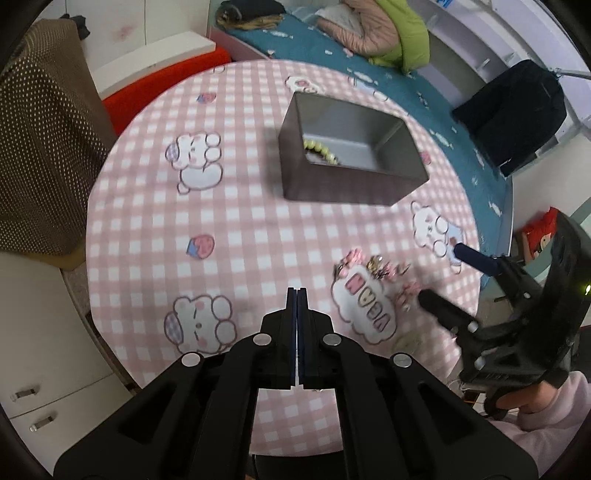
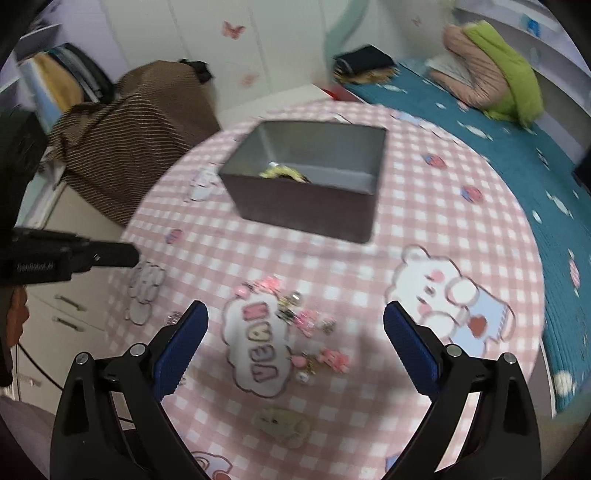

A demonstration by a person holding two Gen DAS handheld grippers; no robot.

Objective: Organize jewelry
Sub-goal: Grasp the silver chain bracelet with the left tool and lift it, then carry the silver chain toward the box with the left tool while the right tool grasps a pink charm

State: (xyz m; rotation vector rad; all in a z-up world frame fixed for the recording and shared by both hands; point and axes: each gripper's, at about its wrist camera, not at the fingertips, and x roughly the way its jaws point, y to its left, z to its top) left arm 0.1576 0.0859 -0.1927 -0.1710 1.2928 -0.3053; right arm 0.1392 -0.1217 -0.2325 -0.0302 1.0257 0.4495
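Observation:
A grey box [image 1: 343,184] stands on the pink checked table [image 1: 258,229]; it also shows in the right wrist view [image 2: 310,206]. A yellow-green bead bracelet [image 1: 321,149] lies inside it, also seen from the right wrist [image 2: 282,172]. A loose pile of pink and gold jewelry [image 1: 376,267] lies on the cloth in front of the box, also in the right wrist view [image 2: 295,314]. My left gripper [image 1: 297,291] is shut and empty, left of the pile. My right gripper [image 2: 295,321] is open, its fingers either side of the pile, above it; it also shows in the left wrist view [image 1: 443,277].
A brown dotted cloth [image 1: 40,147] covers furniture left of the table. A bed with a teal cover [image 2: 517,155] and piled jackets [image 1: 384,33] lies behind. White drawers [image 1: 40,369] stand low on the left. A small beige sticker-like item [image 2: 282,422] lies near the table's front edge.

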